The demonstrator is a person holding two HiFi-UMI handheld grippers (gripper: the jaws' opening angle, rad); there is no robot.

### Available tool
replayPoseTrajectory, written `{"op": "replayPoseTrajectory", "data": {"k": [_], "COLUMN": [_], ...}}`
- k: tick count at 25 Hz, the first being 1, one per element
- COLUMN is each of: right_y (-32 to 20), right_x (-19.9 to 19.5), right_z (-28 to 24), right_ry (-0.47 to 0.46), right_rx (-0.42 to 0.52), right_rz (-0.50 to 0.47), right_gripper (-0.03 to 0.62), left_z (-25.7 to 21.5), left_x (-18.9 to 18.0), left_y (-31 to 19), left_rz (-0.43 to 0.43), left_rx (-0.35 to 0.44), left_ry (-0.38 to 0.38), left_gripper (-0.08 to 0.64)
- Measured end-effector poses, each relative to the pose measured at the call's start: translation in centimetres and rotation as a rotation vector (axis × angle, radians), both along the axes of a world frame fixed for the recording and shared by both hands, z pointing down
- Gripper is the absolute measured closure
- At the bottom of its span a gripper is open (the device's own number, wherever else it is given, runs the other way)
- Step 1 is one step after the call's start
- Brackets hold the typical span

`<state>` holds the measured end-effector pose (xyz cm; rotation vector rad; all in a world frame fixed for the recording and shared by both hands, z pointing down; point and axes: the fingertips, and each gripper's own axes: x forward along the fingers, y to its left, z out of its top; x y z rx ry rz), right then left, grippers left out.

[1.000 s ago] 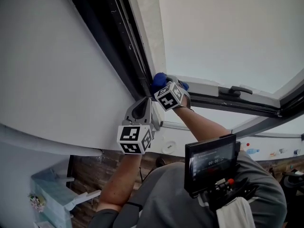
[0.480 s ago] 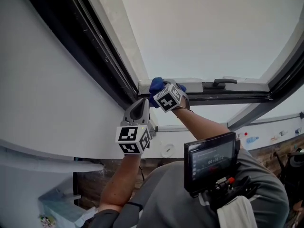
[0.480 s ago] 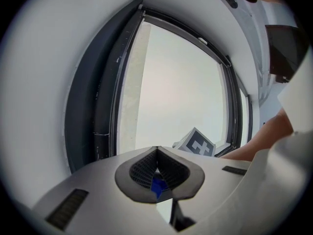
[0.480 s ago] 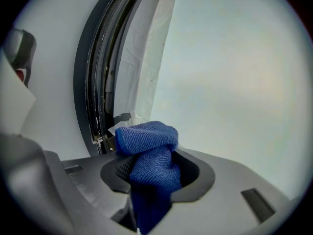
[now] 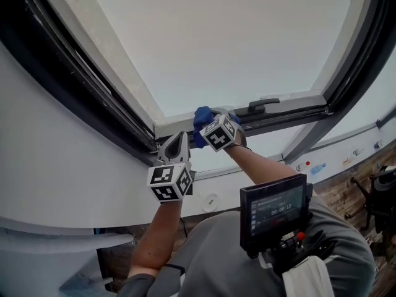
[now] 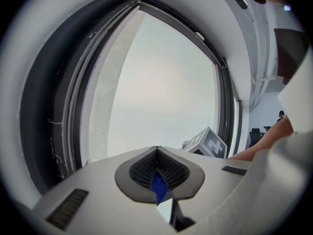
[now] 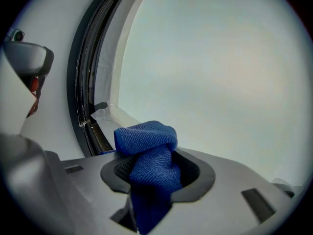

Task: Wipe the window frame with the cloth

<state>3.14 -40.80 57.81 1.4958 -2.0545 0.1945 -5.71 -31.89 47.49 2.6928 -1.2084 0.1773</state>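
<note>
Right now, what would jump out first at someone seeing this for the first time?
The bright blue cloth, bunched in the shut right gripper, stands out against the pale pane, at a corner of the dark window frame. Just beside and below it, the left gripper points up at the frame, its jaws shut on a blue sliver.

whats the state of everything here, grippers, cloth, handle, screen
right gripper: shut on the cloth
cloth: bunched up, held at the window frame
left gripper: jaws together, pinching a small blue sliver
window handle: lying flat along the frame
screen: lit
</note>
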Motion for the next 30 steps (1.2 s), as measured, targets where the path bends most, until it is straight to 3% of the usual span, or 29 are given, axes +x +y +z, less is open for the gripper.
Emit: {"op": "replayPoseTrajectory", "data": {"k": [10, 18, 24, 30], "right_y": [1.3, 2.0, 3.9, 7.5], "right_x": [4.9, 7.6, 7.5, 8.0], "right_z": [-0.1, -0.4, -3.3, -7.1], "right_ry": [-0.012, -0.073, -0.168, -0.301], "right_rx": [-0.004, 0.004, 0.085, 0.174], "right_rz": [0.096, 0.178, 0.180, 0.243], "right_gripper": [0.417, 0.417, 0.417, 0.417], "left_z": [0.0, -0.3, -1.1, -2.0], "left_x": [3.2, 4.5, 4.4, 4.5], "left_y": [0.7, 1.0, 1.6, 1.7], "left_rz": [0.068, 0.095, 0.122, 0.154], "left_rx": [0.001, 0.008, 0.023, 0.039], "left_ry": [0.011, 0.018, 0.036, 0.074], "left_gripper": [0.551, 0.551, 0.551, 0.551]}}
